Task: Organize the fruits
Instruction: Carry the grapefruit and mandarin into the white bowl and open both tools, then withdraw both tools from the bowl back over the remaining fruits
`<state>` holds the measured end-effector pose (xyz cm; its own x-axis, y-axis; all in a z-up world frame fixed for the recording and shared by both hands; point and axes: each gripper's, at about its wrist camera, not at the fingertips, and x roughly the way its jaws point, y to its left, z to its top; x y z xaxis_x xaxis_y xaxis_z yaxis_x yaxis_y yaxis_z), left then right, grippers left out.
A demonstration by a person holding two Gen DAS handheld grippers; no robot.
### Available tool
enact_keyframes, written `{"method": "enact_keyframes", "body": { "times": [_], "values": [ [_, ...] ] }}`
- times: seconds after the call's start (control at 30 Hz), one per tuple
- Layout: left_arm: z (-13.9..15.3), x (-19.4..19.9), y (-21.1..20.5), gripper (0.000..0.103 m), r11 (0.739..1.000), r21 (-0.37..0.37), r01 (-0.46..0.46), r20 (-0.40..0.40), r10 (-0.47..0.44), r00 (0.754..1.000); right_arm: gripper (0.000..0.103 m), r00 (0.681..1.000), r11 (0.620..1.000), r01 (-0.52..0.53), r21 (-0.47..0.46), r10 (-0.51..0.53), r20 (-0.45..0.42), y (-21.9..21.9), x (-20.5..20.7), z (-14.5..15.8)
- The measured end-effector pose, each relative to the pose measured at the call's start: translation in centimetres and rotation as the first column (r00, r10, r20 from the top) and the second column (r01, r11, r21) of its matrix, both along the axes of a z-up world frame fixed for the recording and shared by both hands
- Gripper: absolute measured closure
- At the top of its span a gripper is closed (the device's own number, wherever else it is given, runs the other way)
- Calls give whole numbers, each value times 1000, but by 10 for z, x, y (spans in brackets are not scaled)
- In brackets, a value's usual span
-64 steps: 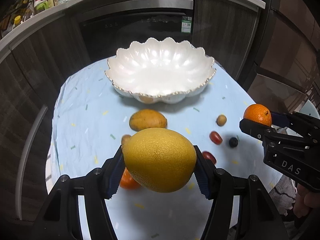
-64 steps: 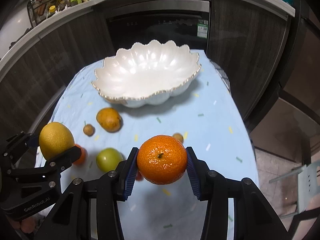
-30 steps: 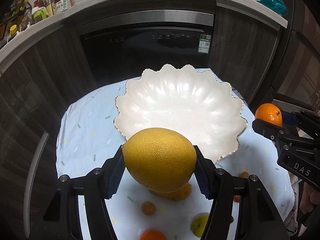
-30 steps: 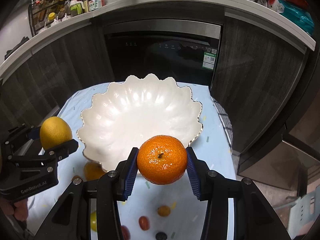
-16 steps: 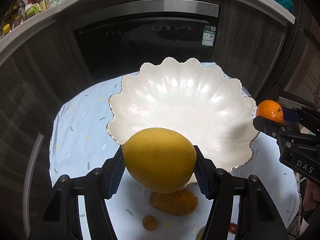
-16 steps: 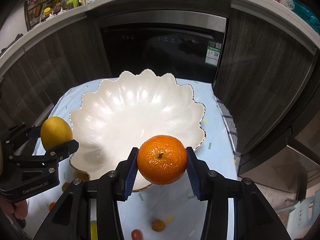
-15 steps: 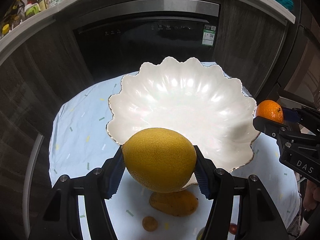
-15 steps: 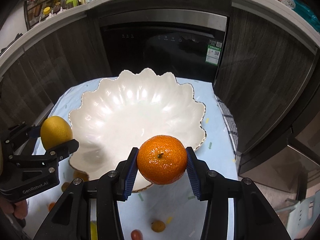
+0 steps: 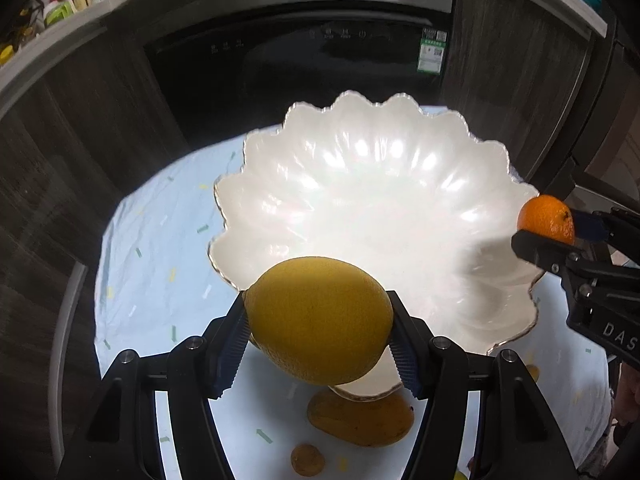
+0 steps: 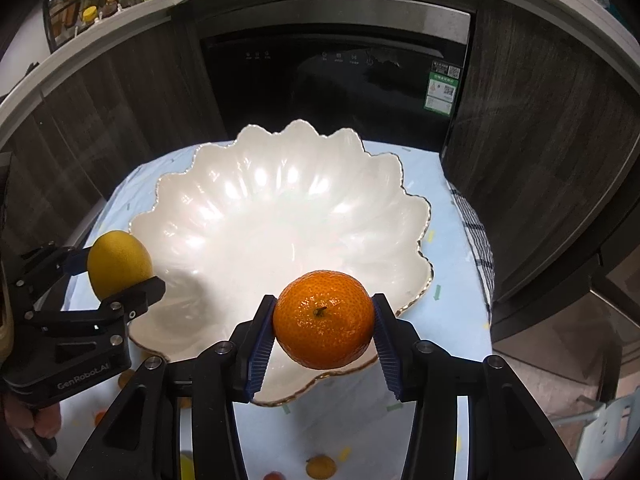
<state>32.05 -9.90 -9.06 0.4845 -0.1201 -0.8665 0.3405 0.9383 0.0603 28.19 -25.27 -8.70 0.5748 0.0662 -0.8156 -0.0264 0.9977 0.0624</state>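
A white scalloped bowl (image 9: 380, 216) with a gold rim stands empty on the light blue tablecloth; it also shows in the right wrist view (image 10: 280, 216). My left gripper (image 9: 318, 330) is shut on a large yellow lemon (image 9: 318, 320), held above the bowl's near left rim. My right gripper (image 10: 324, 330) is shut on an orange tangerine (image 10: 324, 320), held above the bowl's near right rim. Each gripper shows in the other's view: the lemon (image 10: 118, 264) at left, the tangerine (image 9: 546, 220) at right.
A yellow mango (image 9: 360, 420) and a small brown fruit (image 9: 307, 460) lie on the cloth (image 9: 160, 240) below the left gripper. Small fruits (image 10: 320, 466) lie near the front. A dark oven (image 10: 336, 68) and cabinets stand behind the table.
Both grippers have moved forward and lower over the bowl with their fruits. The bowl looks larger and nearer in both views.
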Motion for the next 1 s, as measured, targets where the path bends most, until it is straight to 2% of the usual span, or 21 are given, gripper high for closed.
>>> {"method": "enact_keyframes", "body": {
  "times": [0.07,0.1,0.13,0.17,0.23,0.37,0.53,1.0],
  "values": [
    [-5,1,2,39,1000,3,-10,-19,10,1000,54,1000,1000,8,-2,-8,-4,0,1,-2],
    [-6,0,2,34,1000,8,-16,-18,17,1000,54,1000,1000,14,-6,-14,-4,0,1,-3],
    [-5,0,3,22,1000,16,-23,-7,23,1000,45,1000,1000,19,-7,-19,0,0,1,-2],
    [-2,-1,3,17,999,23,-30,11,30,999,32,999,999,30,-12,-30,13,-1,-1,0],
    [2,-3,4,14,999,21,-34,33,33,999,24,998,999,46,-21,-45,42,-2,-4,5],
    [7,-4,5,14,999,25,-38,44,37,998,23,996,998,62,-29,-60,64,-2,-5,14],
    [16,-8,10,6,999,20,-47,71,45,996,19,994,997,70,-35,-67,86,0,-10,23],
    [44,-45,29,5,998,3,-58,110,57,992,19,988,995,91,-31,-86,131,11,-43,43]
  ]
}}
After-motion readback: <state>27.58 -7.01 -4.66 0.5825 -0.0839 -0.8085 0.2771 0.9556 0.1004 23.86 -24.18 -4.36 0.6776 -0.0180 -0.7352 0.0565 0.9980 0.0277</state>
